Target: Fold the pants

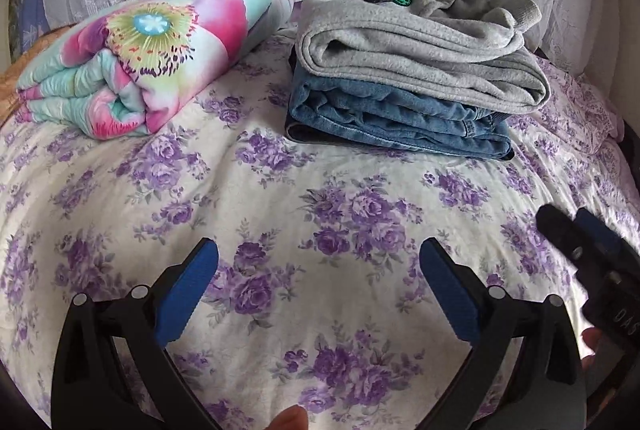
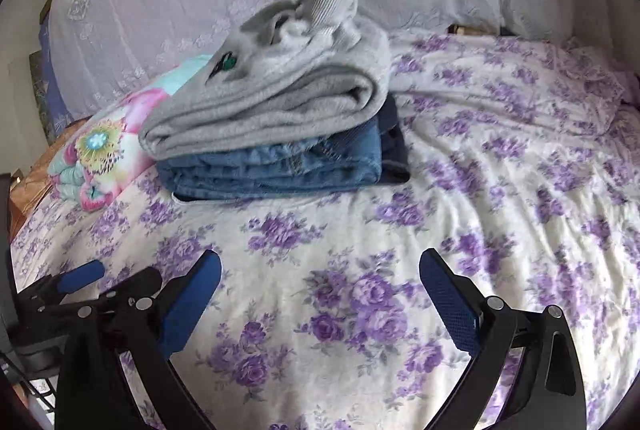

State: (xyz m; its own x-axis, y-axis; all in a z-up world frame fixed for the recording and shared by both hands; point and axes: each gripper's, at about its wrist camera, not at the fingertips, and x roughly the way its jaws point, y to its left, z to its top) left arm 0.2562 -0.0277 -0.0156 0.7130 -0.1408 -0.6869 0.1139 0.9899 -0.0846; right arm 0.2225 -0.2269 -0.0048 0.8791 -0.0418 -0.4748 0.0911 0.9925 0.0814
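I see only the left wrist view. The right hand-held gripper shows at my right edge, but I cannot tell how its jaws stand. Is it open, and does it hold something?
Observer: In the right wrist view the right hand-held gripper is open. Nothing is between its fingers, and only the floral sheet lies beyond them.
Operator: Thank you. From my side I see a dark edge under the jeans. What is it?
Observer: From the right, a dark navy fabric shows at that end of the stack, beneath the blue jeans. I cannot tell what garment it is.
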